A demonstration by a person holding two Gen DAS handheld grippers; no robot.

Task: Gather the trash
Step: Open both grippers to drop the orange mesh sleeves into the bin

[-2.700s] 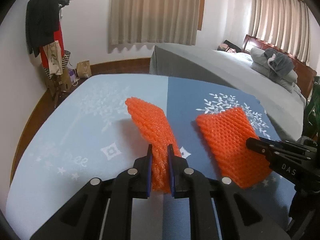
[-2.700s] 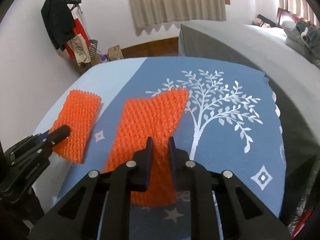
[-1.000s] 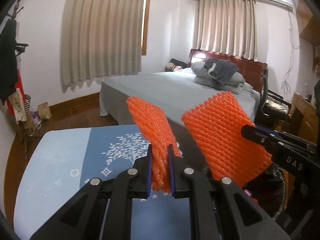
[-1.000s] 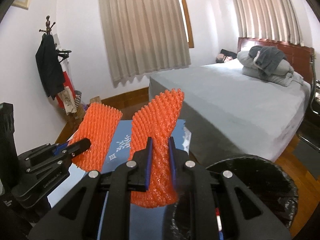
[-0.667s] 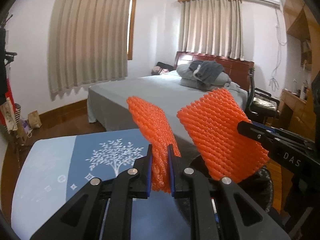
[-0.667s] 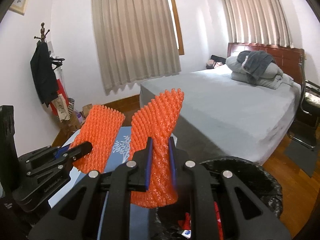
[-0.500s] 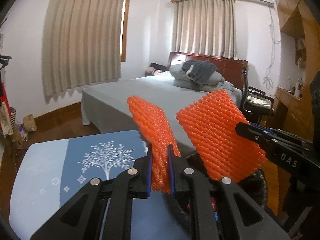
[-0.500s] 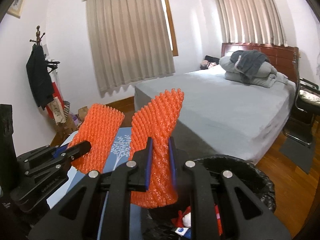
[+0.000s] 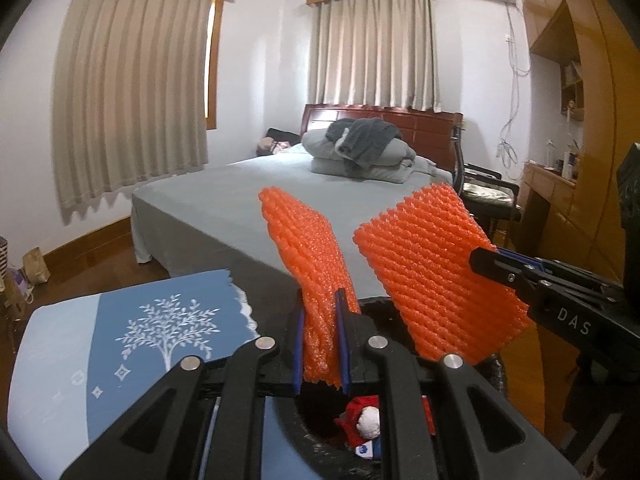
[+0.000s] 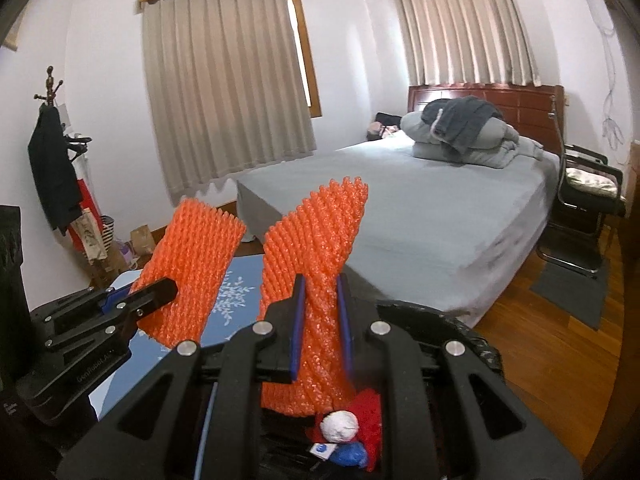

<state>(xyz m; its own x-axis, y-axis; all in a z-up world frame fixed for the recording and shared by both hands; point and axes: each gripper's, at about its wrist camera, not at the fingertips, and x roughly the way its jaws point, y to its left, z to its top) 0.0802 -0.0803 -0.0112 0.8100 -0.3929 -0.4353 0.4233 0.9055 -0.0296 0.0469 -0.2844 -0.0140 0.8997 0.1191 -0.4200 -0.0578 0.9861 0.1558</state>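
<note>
Where the left gripper (image 9: 320, 340) fills the lower centre of the left wrist view, its arms hide most of the black trash bin (image 9: 496, 372); only red wrappers and a white paper ball (image 9: 368, 424) show inside. Its jaws pinch an orange foam net (image 9: 312, 264). At right, the right gripper (image 9: 486, 260) clamps a second orange foam net (image 9: 432, 276).

Seen from the right wrist, the right gripper (image 10: 319, 328) is closed on its net (image 10: 316, 264) above the bin's rim (image 10: 480, 344), lower centre; the left gripper (image 10: 160, 292) clamps the other net (image 10: 192, 264) at left, over the blue tablecloth (image 10: 236, 288).
</note>
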